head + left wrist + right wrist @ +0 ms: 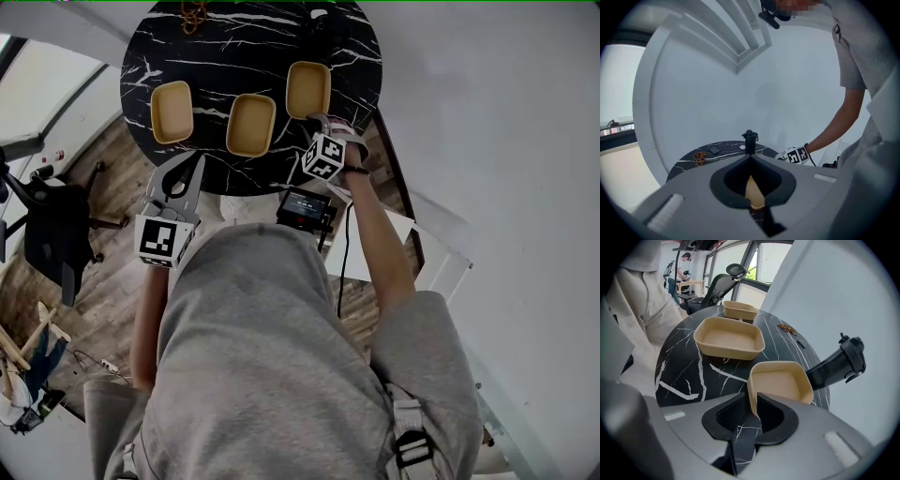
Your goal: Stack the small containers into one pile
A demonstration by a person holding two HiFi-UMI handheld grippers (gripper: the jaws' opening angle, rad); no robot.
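Small containers (730, 337), three shallow tan trays with rounded corners, sit apart in a loose row on a round table (234, 56) of black marble with white veins. The left container (172, 112) lies toward the table's left edge. The middle container (251, 125) lies closest to the near edge. The right container (308, 89) lies toward the right edge and a little further back. All three are upright and empty.

The right gripper (751, 401) points steeply down at the right container, its jaws grasping that tray's near wall at a corner. The left gripper (750, 159) is held at the table's near edge in front of the left container. Its jaws are clenched tip to tip with nothing between them.

By the table's far edge lie a tangled orange-brown item (787, 328) and a small dark flat item (714, 150). A black upright device (839, 364) stands by that edge too.

The person wears a grey top (272, 356). The room has a plain white wall (487, 112), a wooden floor (103, 187) and a black office chair (52, 234) to the left. Tall windows (740, 254) show beyond the table in the right gripper view.
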